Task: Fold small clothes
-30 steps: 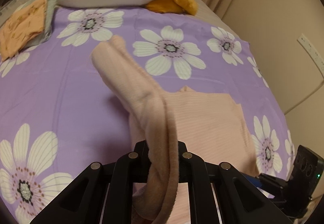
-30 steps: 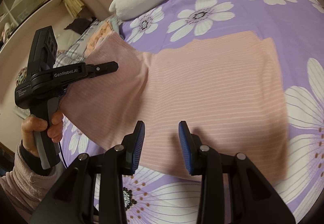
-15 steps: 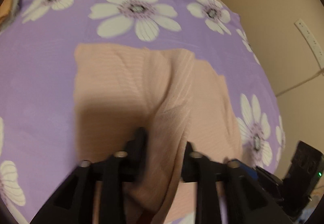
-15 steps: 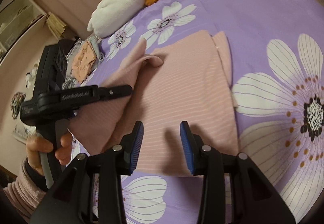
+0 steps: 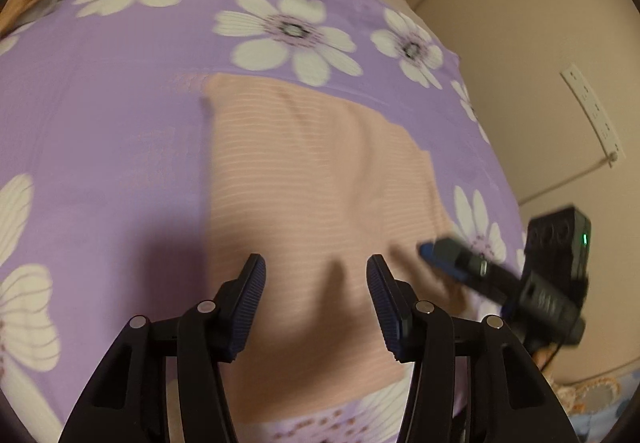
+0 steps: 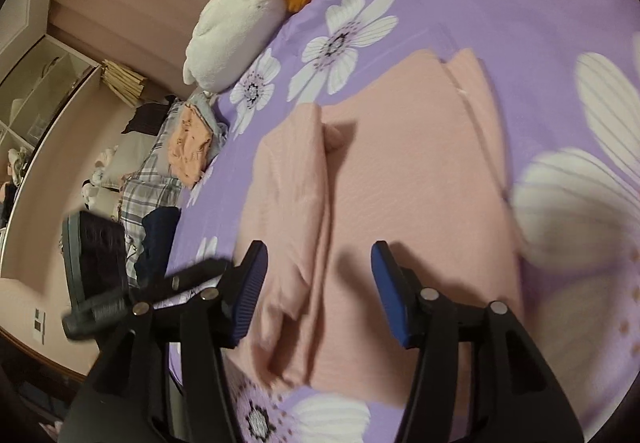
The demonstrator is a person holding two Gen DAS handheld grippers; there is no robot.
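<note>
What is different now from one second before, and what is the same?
The left gripper let go of the pink garment's sleeve, now folded across the body; its jaws have just been opening. The right gripper's jaws opened wider, empty. The plush toy stayed.

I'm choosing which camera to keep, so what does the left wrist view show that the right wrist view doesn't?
Only the left wrist view: the wall power strip and its cable. Only the right wrist view: a folded orange garment on plaid cloth, shelves, and the pink garment's side fold lying lengthwise. Both: the pink garment flat on the purple flowered sheet, the white and orange plush toy, both grippers open.
</note>
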